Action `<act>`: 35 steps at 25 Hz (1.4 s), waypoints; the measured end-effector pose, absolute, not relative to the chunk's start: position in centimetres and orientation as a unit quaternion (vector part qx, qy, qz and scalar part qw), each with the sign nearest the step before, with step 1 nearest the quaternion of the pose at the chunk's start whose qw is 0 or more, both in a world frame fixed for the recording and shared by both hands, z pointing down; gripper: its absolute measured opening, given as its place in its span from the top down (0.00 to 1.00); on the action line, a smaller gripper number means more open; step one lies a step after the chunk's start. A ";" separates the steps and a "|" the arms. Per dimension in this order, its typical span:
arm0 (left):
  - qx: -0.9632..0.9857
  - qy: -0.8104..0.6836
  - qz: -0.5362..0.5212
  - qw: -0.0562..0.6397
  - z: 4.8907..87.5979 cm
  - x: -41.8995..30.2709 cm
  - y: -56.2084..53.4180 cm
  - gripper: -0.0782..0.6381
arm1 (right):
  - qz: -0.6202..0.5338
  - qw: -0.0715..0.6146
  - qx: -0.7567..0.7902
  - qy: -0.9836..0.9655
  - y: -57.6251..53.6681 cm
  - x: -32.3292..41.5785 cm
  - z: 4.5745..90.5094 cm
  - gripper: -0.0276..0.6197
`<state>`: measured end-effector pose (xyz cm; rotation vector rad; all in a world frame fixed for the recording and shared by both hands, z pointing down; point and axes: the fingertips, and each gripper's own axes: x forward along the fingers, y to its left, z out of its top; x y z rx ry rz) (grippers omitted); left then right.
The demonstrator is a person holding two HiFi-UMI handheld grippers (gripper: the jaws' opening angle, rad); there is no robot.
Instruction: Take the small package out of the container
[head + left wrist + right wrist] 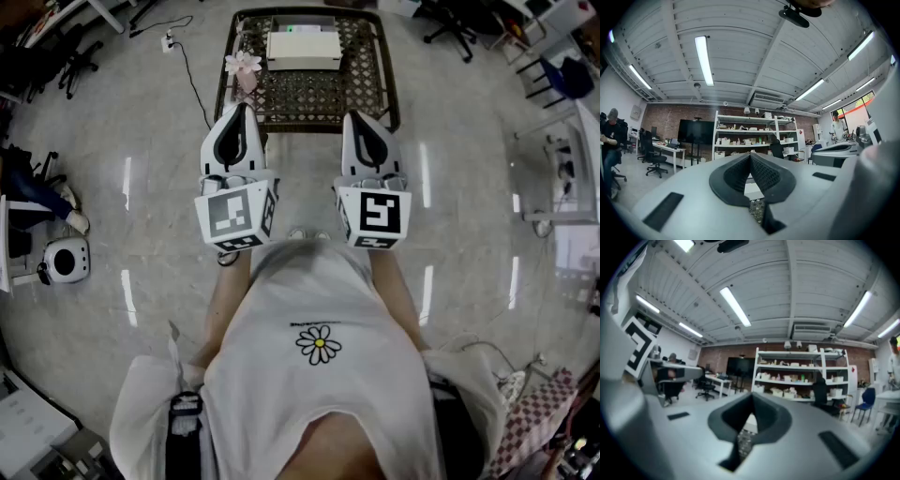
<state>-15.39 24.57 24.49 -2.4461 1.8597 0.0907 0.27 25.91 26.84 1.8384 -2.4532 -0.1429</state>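
Observation:
A white box-like container [303, 49] stands at the far end of a dark mesh-topped table [309, 98] in the head view. No small package shows in any view. I hold both grippers level in front of me, short of the table's near edge. My left gripper [240, 109] is shut, its dark pads meeting at the tip [750, 157] with nothing between them. My right gripper [355, 118] is also shut and empty, with its pads together [752, 402]. Both gripper views look across the room, with only a sliver of the mesh table below the jaws.
A pink flower [244, 64] stands on the table's left corner beside the container. A power strip with a cable [169, 41] lies on the floor at the left. A white round device [66, 260] and a seated person [28, 187] are far left. Shelving [750, 136] stands ahead.

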 end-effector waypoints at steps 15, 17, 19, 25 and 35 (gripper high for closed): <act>-0.800 0.599 0.027 0.023 25.4 -13.8 24.2 0.85 | -0.004 -0.003 0.590 -0.808 25.9 2.4 28.0 0.91; -0.799 0.600 0.028 0.024 25.4 -13.5 24.1 0.86 | -0.010 0.006 0.587 -0.809 25.9 2.8 28.1 0.91; -0.795 0.605 0.029 0.023 25.4 -13.1 24.2 0.86 | -0.012 0.014 0.585 -0.811 25.9 3.3 28.4 0.91; -0.783 0.620 0.050 0.015 24.7 -12.6 24.4 0.86 | 0.043 -0.033 0.573 -0.818 25.6 5.4 28.9 0.91; -0.773 0.626 0.092 0.042 22.3 -11.6 22.7 0.86 | 0.016 -0.067 0.569 -0.819 23.7 8.0 27.1 0.91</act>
